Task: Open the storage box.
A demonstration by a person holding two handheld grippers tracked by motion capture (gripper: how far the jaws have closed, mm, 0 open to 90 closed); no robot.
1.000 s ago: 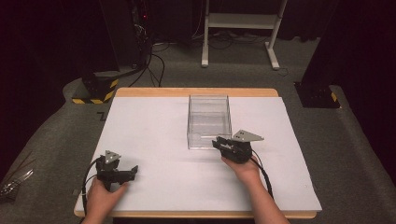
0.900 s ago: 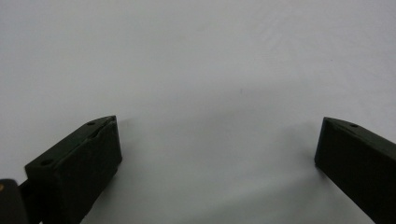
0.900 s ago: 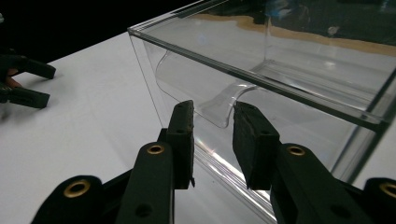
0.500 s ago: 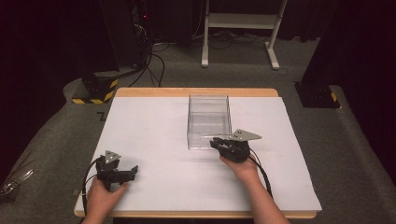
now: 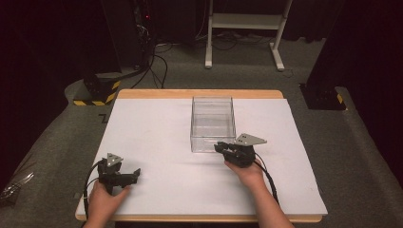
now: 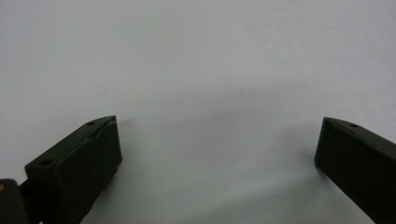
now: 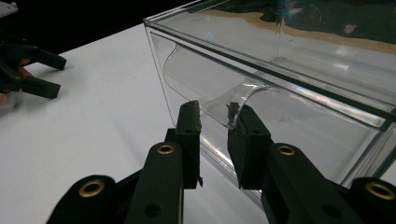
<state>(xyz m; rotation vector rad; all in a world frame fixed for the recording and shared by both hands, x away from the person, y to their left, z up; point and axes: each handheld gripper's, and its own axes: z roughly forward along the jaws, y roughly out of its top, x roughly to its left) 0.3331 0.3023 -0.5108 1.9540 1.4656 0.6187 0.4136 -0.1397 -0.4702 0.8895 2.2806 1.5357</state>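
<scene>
A white tabletop (image 5: 157,123) with a wooden rim carries everything in the scene, standing on grey carpet among dark equipment stands. Just right of the middle, reaching towards the far edge, sits a clear plastic box (image 5: 212,114), open at the top, its long sides running from the near edge to the far edge.

From the near edge come a person's two forearms, each hand holding a black two-jaw gripper. The right gripper (image 5: 223,148) rests at the box's near wall, close to that wall's right corner, with its grey three-cornered plate pointing towards the right edge. In the right gripper view, the right gripper's jaws have just been closing and now stand narrow, either side of a curved clear pull tab (image 7: 243,95) moulded on the box's (image 7: 299,70) near wall. One pad touches the tab's edge; whether both press on it cannot be told, as a small gap shows between the jaws.

The left gripper (image 5: 133,175) lies near the tabletop's near-left corner, well apart from the box, pointing towards the right edge. In the left gripper view, the left gripper (image 6: 217,144) has its jaws spread wide over bare white surface, nothing between them. It appears again, small, at the far left of the right gripper view.
</scene>
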